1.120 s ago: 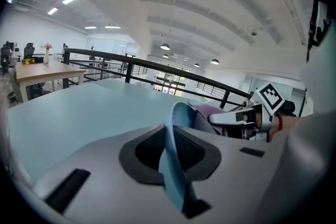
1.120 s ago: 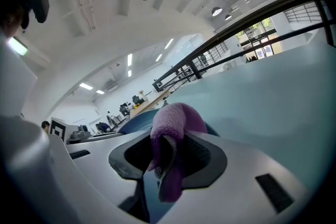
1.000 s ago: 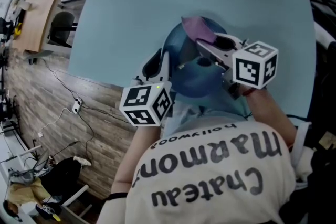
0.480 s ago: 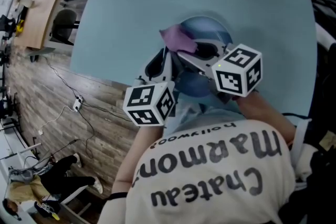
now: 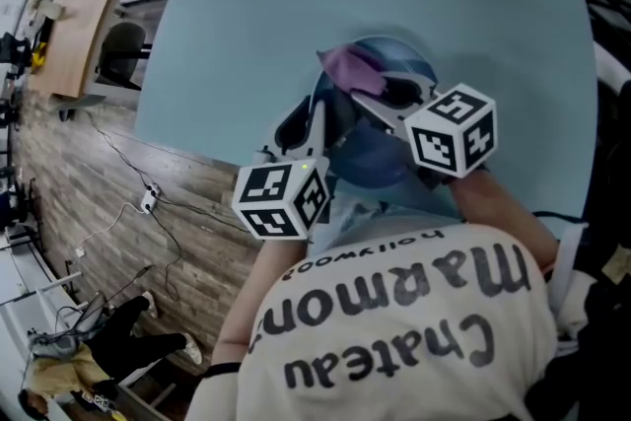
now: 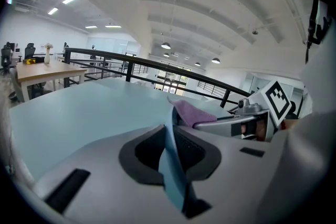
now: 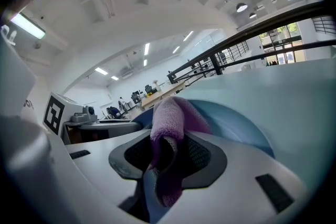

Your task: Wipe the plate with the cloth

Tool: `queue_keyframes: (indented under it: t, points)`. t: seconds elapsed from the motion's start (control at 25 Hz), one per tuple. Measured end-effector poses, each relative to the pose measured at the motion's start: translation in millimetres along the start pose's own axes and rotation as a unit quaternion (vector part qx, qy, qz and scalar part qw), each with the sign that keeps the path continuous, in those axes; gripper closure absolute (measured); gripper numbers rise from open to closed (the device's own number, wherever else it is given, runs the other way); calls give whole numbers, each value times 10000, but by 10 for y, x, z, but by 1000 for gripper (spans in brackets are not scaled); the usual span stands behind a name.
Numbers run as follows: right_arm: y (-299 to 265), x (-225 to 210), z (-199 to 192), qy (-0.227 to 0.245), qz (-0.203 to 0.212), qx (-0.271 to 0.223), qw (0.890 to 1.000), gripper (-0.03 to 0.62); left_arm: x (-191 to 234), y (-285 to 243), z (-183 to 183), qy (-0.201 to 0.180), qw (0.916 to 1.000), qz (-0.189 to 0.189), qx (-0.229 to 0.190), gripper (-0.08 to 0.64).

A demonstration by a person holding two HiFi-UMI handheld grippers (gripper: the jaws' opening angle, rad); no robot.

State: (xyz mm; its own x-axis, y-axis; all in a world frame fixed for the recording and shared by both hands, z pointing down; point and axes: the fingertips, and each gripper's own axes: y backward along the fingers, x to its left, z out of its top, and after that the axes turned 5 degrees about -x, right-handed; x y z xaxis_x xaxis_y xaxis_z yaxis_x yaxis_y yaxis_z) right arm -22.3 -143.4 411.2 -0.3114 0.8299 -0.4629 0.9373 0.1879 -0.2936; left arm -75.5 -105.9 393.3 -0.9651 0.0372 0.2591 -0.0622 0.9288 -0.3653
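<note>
The pale blue worktop (image 5: 296, 5) occupies the centre of the scene. To its left is a wood-plank floor (image 5: 59, 163) with loose cables (image 5: 148, 199). A wooden desk (image 5: 84, 25) stands at far left. A black railing (image 6: 131, 63) and ceiling lamps (image 6: 166, 45) lie beyond the worktop.

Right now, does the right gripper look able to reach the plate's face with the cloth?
Probably yes. The right gripper, shut on the cloth, sits right at the plate; the left gripper only clamps its rim, leaving nothing between.
</note>
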Motion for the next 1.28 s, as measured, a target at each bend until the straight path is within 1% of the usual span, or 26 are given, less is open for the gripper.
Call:
queue_keyframes:
  t: [0.2, 0.48, 0.6, 0.84, 1.12, 1.2, 1.28]
  points:
    - [68, -296, -53, -285, -322, 35, 9991, 437, 38, -44, -22, 55, 10000, 14, 71, 528]
    - [248, -714, -142, -424, -837, 84, 9956, 436, 38, -72, 0, 44, 10000, 62, 47, 526]
    - [316, -834, -180, -450, -984, 114, 9941, 436, 23, -79, 10, 36, 10000, 62, 22, 526]
    - [384, -935, -241, -429, -1134, 187, 9924, 436, 62, -73, 0, 80, 9999, 77, 1, 526]
    - [447, -1010, -286, -523, -1273, 260, 9901, 436, 108, -71, -43, 283, 9995, 162, 42, 526]
    - [422, -941, -241, -579, -1180, 232, 9910, 436, 104, -67, -36, 314, 9993, 197, 35, 526]
    - [364, -770, -163, -616, -867, 164, 9942, 436, 94, -65, -21, 309, 9993, 230, 14, 526]
